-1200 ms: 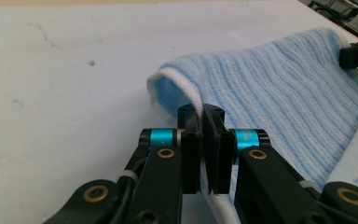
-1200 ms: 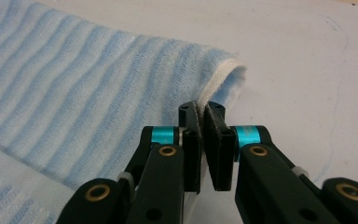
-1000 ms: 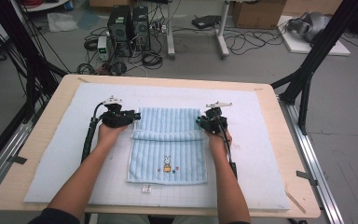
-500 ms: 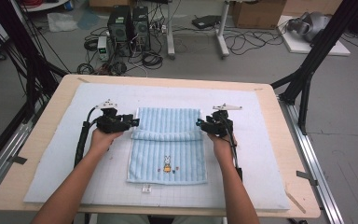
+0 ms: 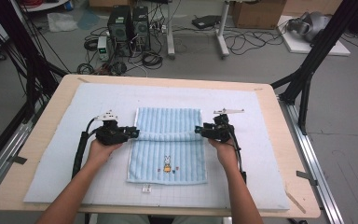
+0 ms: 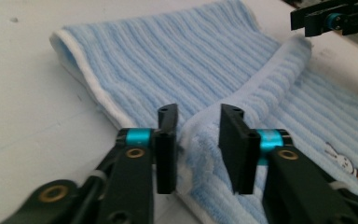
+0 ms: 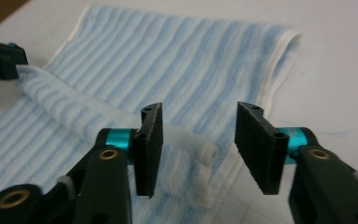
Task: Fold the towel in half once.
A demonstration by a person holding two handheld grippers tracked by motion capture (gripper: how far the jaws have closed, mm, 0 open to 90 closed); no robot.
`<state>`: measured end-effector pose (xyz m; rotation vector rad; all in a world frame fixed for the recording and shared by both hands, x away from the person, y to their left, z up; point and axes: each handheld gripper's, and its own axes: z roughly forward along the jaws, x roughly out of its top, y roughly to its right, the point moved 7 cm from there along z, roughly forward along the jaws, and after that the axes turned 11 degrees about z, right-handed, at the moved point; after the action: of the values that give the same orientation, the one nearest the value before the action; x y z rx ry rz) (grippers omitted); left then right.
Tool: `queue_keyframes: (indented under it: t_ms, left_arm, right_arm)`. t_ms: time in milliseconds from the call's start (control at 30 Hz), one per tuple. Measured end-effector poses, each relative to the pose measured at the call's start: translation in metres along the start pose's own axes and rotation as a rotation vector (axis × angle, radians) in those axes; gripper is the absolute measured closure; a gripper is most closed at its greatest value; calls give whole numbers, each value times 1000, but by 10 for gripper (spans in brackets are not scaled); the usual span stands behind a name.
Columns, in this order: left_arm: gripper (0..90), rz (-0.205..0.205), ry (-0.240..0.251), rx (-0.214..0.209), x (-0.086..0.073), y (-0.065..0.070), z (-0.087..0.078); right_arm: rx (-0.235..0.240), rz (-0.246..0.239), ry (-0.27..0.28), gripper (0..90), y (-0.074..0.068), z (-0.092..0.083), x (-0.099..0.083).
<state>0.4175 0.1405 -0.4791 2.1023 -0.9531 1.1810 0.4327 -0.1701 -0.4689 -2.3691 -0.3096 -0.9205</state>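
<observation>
A light-blue striped towel (image 5: 168, 119) with a small rabbit motif (image 5: 167, 163) lies flat on the white mat. A raised fold (image 5: 168, 136) runs across its middle from side to side. My left gripper (image 5: 134, 133) is at the towel's left edge. In the left gripper view its jaws (image 6: 198, 140) have just been closing and now pinch the end of the fold (image 6: 200, 126). My right gripper (image 5: 198, 131) is at the right edge. Its jaws (image 7: 198, 140) have just been closing a little. The fold's other end (image 7: 186, 149) lies against one pad, apart from the other.
The white gridded mat (image 5: 74, 116) covers most of the wooden table (image 5: 284, 154). A small label (image 5: 146, 189) lies just off the towel's near edge. Computer cases (image 5: 128, 23) and cables sit on the floor beyond the table. Black frame struts (image 5: 307, 70) stand at both sides.
Both hands have shifted a little toward the near side of the table beside the towel's edges. The fold across the towel stays raised between them.
</observation>
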Motion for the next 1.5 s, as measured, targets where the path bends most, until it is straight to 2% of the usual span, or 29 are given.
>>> queue_keyframes:
  t_ms: [67, 133, 200, 333, 533, 833, 967, 1167, 1500]
  left_arm:
    - [820, 10, -4, -9, -1, 2, -1]
    - [850, 15, -8, -8, -2, 3, -1]
    - [858, 17, -5, -4, -3, 4, -2]
    - [862, 5, 3, -12, -3, 5, -4]
    - [865, -4, 55, -26, 3, 13, -15]
    - [867, -21, 95, -40, 4, 20, -27]
    - [867, -21, 105, -45, 5, 24, -32]
    - [867, -3, 102, -72, -2, 41, -44]
    - [867, 28, 100, -128, -14, 73, -65]
  right_arm:
    - [-4, -14, -42, 633, 0, 4, -5]
    - [-5, -31, -66, 786, 0, 6, -8]
    - [-22, -55, -62, 837, -1, 4, -9]
    - [-15, -69, -36, 845, -1, -3, -13]
    - [26, -41, -1, 846, -1, -14, -24]
    - [77, -53, 54, 849, -13, -29, -30]
    - [87, -65, 60, 850, -18, -36, -32]
    - [103, -80, 59, 850, -24, -49, -41]
    - [149, -107, 49, 850, -37, -77, -70]
